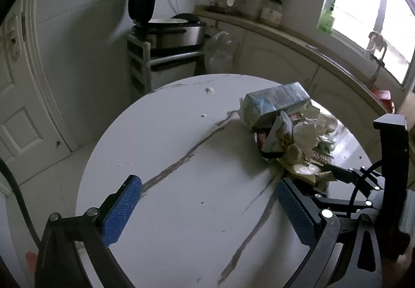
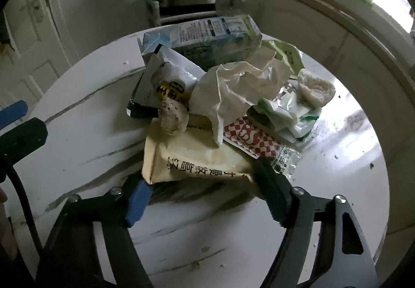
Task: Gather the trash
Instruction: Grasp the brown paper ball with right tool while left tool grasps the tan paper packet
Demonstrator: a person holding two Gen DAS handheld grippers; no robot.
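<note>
While spread wide with nothing between the blue pads, hangs low over bare marble at the near side of the round tabletop (image 1: pixel 155 145): so much for the left gripper (image 1: pixel 207 181), probably parked aside to leave the work to the other hand. Over to the right gripper (image 2: pixel 199 176): fingers also well apart, straddling the near edge of a beige packet (image 2: pixel 202 155), one finger by each corner, not closed on it and lifting nothing; whether actually touching, cannot tell. Looks lined up that way because the packet lies lowest and nearest in the trash pile (image 2: pixel 233 96), with a crumpled paper (image 2: pixel 241 88), a red-checked wrapper (image 2: pixel 249 137) and a small pale lump resting partly on top, and a milk carton (image 2: pixel 207 36) lying on its side at the far end. Likely to drag or tip those upper pieces if pulled from under. All heaped together on the right-hand, farther part of the tabletop, clear of the rim though nearer to it on the far right, where loose wrappers could slide off. Plenty of open surface to the left and near side, broken only by dark veining and a few crumbs, so room there for sweeping or shifting the heap. Beyond the far rim, well apart: a rice cooker (image 1: pixel 168 28) with lid up, a clear plastic bag (image 1: pixel 218 49) beside it, and cabinets (image 1: pixel 280 54).
</note>
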